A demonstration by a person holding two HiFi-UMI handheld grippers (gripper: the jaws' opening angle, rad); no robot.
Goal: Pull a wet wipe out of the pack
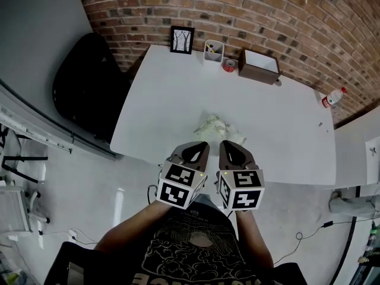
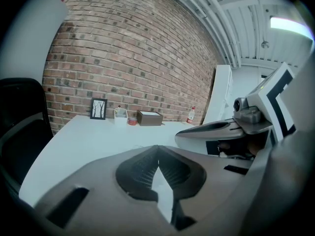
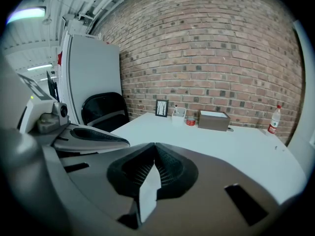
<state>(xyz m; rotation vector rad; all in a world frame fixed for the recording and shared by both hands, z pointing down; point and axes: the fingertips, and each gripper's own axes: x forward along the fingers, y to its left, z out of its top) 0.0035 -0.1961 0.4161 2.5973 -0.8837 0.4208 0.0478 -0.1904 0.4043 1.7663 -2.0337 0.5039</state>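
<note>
While your left gripper (image 1: 198, 148) and right gripper (image 1: 229, 146) both hang closed and empty at the near edge of the table (image 1: 172, 88), the wipe pack (image 1: 217, 126) lies just beyond; open one, pin the pack, pinch only the top wipe.

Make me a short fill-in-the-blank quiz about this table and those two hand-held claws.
1. The left gripper and the right gripper both have their jaws ____, with nothing between them.
2. The wet wipe pack lies on a table whose top is ____.
3. The wall behind the table is made of ____.
4. The chair at the table's left is ____.
Missing words: shut; white; brick; black.
</note>
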